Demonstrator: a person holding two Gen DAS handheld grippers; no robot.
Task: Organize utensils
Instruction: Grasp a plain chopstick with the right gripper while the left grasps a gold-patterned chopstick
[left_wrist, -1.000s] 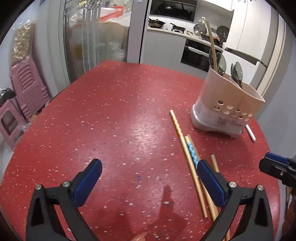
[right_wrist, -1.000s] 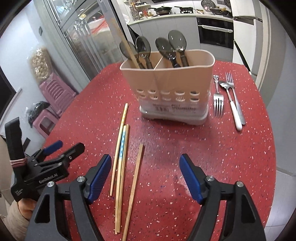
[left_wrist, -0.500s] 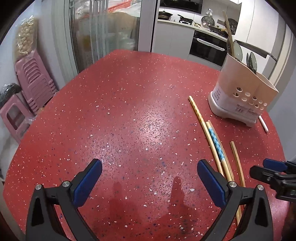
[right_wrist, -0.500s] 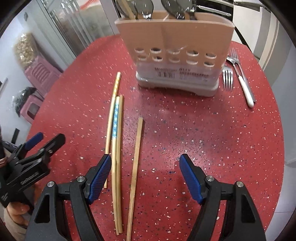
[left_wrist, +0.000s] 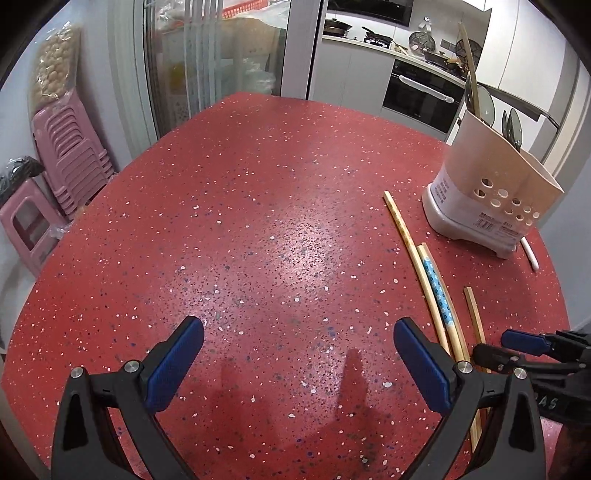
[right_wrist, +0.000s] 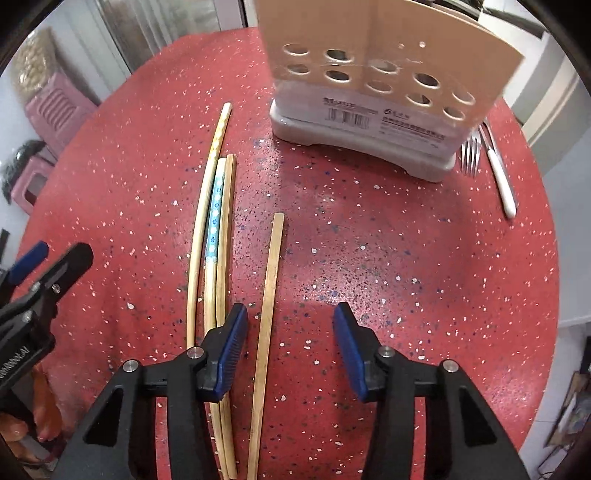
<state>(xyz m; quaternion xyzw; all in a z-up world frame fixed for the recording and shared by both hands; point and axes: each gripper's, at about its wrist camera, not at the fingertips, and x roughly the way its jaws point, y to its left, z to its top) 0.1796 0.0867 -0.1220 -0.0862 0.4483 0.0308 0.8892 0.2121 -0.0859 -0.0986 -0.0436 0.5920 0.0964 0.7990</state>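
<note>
Lone chopstick (right_wrist: 269, 295) between the closing right hand-held gripper (right_wrist: 290, 330) pads, untouched

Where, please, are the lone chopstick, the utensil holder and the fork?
lone chopstick (right_wrist: 271, 280), right wrist view, middle of its shaft.
utensil holder (right_wrist: 384, 40), right wrist view, front wall above the holes.
fork (right_wrist: 470, 158), right wrist view, its tines.

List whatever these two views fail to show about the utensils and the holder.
- Holder contents: right wrist view, cut off by the top edge.
- Fork and white-handled utensil: upper parts hidden behind the holder.
- Chopstick near end: runs off the bottom edge between the right claw pads; contact unclear.
</note>
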